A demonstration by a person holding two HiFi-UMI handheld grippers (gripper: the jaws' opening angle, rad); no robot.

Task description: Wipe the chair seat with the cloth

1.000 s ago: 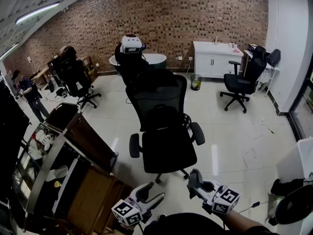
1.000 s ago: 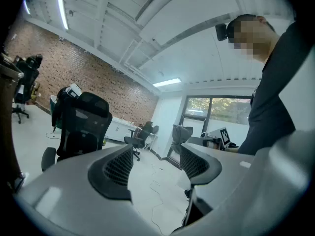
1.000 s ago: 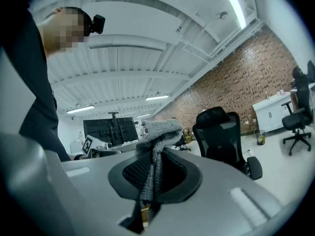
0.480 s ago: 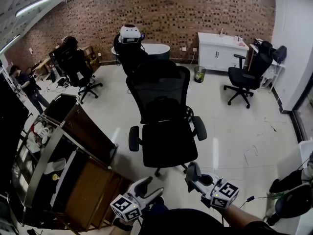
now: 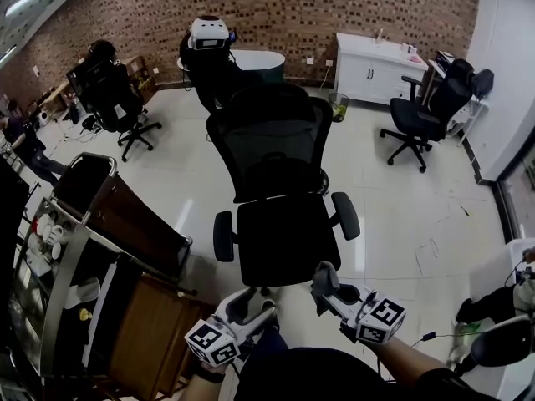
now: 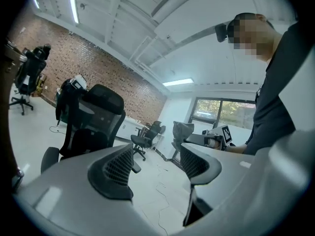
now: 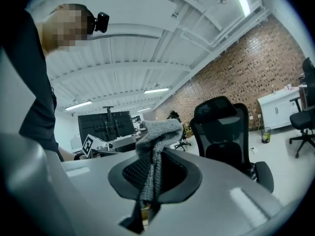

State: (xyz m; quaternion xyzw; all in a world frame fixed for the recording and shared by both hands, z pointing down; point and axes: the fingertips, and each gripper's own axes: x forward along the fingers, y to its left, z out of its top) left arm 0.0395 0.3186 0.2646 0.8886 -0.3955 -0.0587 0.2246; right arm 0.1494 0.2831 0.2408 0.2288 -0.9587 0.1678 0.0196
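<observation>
our right gripper [image 7: 153, 176] pinches the grey cloth [image 7: 158, 129] tight between its jaws, near the front of the chair [image 5: 284, 239] seat. our left gripper [image 6: 156, 162] stands beside it, jaws apart, nothing between them

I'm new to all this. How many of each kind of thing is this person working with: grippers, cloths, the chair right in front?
Hand-held grippers: 2, the left hand-held gripper open and empty, the right hand-held gripper shut on the cloth.
Cloth: 1, grey.
Black office chair straight ahead: 1.
Total: 4.
</observation>
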